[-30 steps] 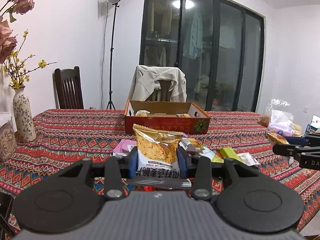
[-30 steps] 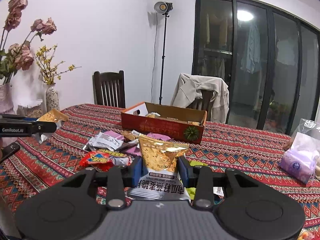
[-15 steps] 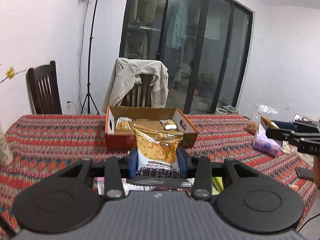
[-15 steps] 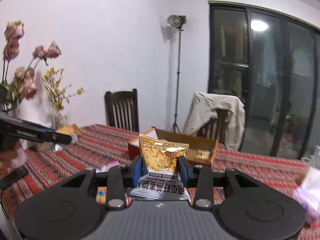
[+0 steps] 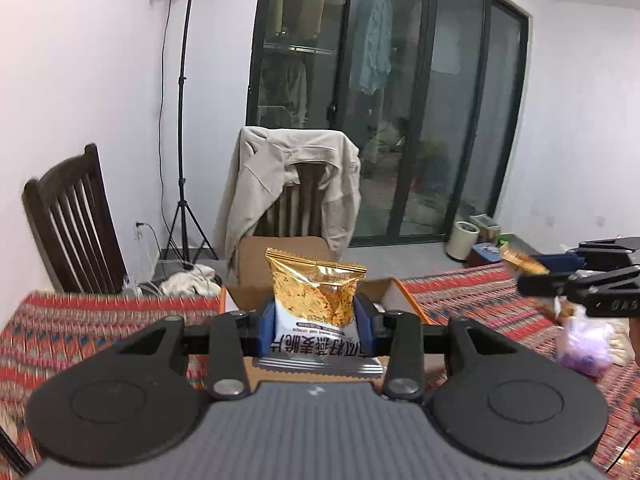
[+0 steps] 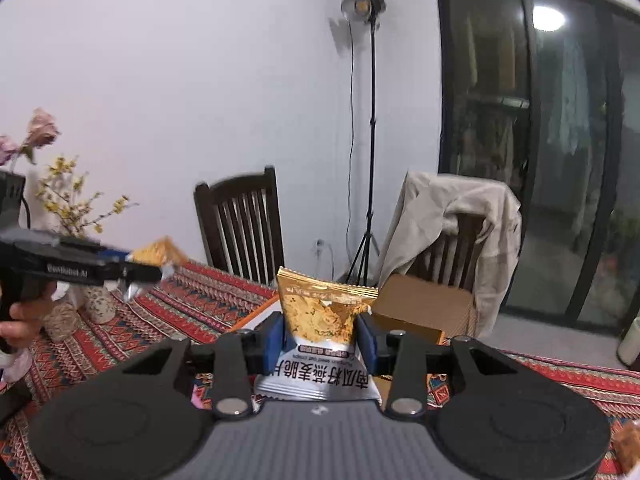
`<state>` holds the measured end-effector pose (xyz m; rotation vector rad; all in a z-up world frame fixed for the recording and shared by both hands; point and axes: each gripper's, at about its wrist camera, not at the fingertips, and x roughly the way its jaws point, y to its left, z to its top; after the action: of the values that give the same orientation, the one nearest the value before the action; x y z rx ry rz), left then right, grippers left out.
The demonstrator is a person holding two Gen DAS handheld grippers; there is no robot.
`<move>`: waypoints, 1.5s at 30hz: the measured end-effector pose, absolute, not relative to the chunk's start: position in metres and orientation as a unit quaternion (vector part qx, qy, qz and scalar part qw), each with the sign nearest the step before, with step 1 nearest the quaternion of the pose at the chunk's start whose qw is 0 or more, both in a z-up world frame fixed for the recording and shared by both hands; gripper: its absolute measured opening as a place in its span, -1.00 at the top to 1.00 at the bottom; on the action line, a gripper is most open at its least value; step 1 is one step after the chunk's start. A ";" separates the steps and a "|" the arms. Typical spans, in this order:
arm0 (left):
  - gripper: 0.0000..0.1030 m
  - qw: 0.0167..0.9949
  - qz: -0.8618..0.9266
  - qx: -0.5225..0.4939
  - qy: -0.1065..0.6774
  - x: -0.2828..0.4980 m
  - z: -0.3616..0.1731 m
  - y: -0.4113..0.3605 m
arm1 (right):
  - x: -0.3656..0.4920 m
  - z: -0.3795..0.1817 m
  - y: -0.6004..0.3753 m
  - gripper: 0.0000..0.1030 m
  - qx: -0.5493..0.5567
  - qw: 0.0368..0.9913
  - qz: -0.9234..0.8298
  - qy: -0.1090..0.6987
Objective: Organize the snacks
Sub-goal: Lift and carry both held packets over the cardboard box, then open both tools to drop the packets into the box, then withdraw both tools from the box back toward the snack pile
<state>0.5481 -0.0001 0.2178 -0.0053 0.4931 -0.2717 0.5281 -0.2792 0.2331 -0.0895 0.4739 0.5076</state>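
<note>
My left gripper (image 5: 316, 322) is shut on a gold and white snack packet (image 5: 316, 296), held upright between its blue pads. Behind it sits the open cardboard box (image 5: 256, 276) on the patterned tablecloth (image 5: 80, 328). My right gripper (image 6: 323, 338) is shut on a second gold and white snack packet (image 6: 324, 312), with the same box (image 6: 420, 308) just beyond it. In the left wrist view the right gripper (image 5: 524, 270) shows at the right edge, carrying its packet. In the right wrist view the left gripper (image 6: 132, 266) shows at the left edge, with a hand (image 6: 20, 320) on its handle.
A dark wooden chair (image 5: 72, 224) and a chair draped with a beige jacket (image 5: 288, 176) stand behind the table. A light stand (image 5: 182, 120) is by the wall. A vase of flowers (image 6: 76, 240) is at the table's left, a purple bag (image 5: 584, 340) at its right.
Both grippers have risen and moved forward over the table toward the cardboard box, each still holding its packet. The loose snacks on the cloth have dropped out of view.
</note>
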 end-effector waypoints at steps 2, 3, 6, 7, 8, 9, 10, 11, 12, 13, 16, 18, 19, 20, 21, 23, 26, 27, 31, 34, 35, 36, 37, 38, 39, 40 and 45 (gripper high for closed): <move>0.21 0.959 -0.132 0.002 0.252 0.580 0.215 -0.006 | 0.567 0.228 -0.271 0.25 -0.048 0.933 0.250 0.255; 0.21 0.958 -0.129 0.002 0.257 0.595 0.213 -0.009 | 0.585 0.225 -0.267 0.25 -0.049 0.929 0.252 0.267; 0.21 0.955 -0.120 0.003 0.273 0.642 0.197 -0.016 | 0.646 0.207 -0.252 0.25 -0.056 0.915 0.252 0.310; 0.21 0.952 -0.119 0.000 0.281 0.658 0.190 -0.018 | 0.662 0.200 -0.247 0.25 -0.060 0.911 0.250 0.321; 0.21 0.948 -0.121 -0.006 0.295 0.675 0.179 -0.019 | 0.683 0.191 -0.242 0.25 -0.065 0.908 0.244 0.334; 0.21 0.944 -0.123 -0.012 0.305 0.689 0.169 -0.021 | 0.699 0.181 -0.237 0.25 -0.068 0.905 0.238 0.346; 0.21 0.941 -0.124 -0.015 0.316 0.705 0.157 -0.023 | 0.719 0.168 -0.232 0.25 -0.071 0.901 0.232 0.359; 0.21 0.935 -0.124 -0.024 0.330 0.722 0.141 -0.025 | 0.736 0.155 -0.228 0.25 -0.069 0.897 0.226 0.373; 0.21 0.930 -0.126 -0.031 0.343 0.737 0.128 -0.026 | 0.749 0.143 -0.224 0.24 -0.069 0.893 0.222 0.385; 0.21 0.925 -0.125 -0.037 0.357 0.751 0.114 -0.028 | 0.763 0.128 -0.220 0.24 -0.072 0.889 0.217 0.398; 0.21 0.910 -0.115 -0.048 0.396 0.788 0.070 -0.033 | 0.801 0.080 -0.208 0.24 -0.085 0.874 0.190 0.439; 0.21 0.898 -0.111 -0.052 0.422 0.807 0.044 -0.035 | 0.820 0.049 -0.202 0.24 -0.091 0.864 0.172 0.465; 0.20 0.894 -0.107 -0.053 0.431 0.813 0.034 -0.036 | 0.824 0.038 -0.200 0.24 -0.093 0.861 0.166 0.472; 0.20 0.892 -0.104 -0.048 0.438 0.815 0.025 -0.036 | 0.827 0.027 -0.198 0.24 -0.096 0.859 0.162 0.477; 0.19 0.890 -0.101 -0.042 0.442 0.817 0.019 -0.038 | 0.828 0.019 -0.196 0.24 -0.098 0.857 0.160 0.480; -0.09 0.884 -0.105 -0.043 0.453 0.821 0.010 -0.042 | 0.829 0.008 -0.193 0.22 -0.104 0.853 0.159 0.486; -0.31 0.879 -0.111 -0.051 0.461 0.821 0.007 -0.044 | 0.830 0.001 -0.189 0.05 -0.105 0.852 0.154 0.490; -0.34 0.879 -0.111 -0.048 0.461 0.820 0.010 -0.046 | 0.831 0.000 -0.188 -0.09 -0.105 0.851 0.154 0.492; -0.44 0.887 -0.110 -0.034 0.446 0.810 0.036 -0.047 | 0.824 0.013 -0.188 -0.29 -0.108 0.853 0.156 0.487; -0.56 0.897 -0.107 -0.023 0.429 0.790 0.072 -0.044 | 0.816 0.041 -0.194 -0.35 -0.110 0.859 0.155 0.475; -0.61 0.900 -0.102 -0.016 0.424 0.784 0.083 -0.044 | 0.810 0.055 -0.197 -0.39 -0.111 0.863 0.152 0.468; -0.61 0.904 -0.092 -0.003 0.418 0.776 0.097 -0.045 | 0.803 0.068 -0.201 -0.42 -0.111 0.867 0.148 0.463; -0.62 0.909 -0.083 0.011 0.409 0.764 0.112 -0.045 | 0.795 0.084 -0.204 -0.44 -0.112 0.871 0.145 0.455; -0.68 0.912 -0.081 0.017 0.403 0.754 0.125 -0.044 | 0.785 0.100 -0.207 -0.49 -0.114 0.876 0.143 0.446; -0.73 0.914 -0.083 0.019 0.398 0.743 0.137 -0.042 | 0.774 0.118 -0.210 -0.57 -0.114 0.881 0.142 0.437; -0.79 0.915 -0.084 0.020 0.394 0.732 0.151 -0.040 | 0.764 0.134 -0.212 -0.61 -0.115 0.885 0.142 0.429; -0.92 0.929 -0.087 0.030 0.359 0.663 0.213 -0.035 | 0.705 0.207 -0.221 -0.68 -0.117 0.902 0.139 0.392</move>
<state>0.6632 -0.0346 0.2130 0.0606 0.7352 -0.1781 0.7048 -0.2213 0.2069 -0.2420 0.8112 0.2867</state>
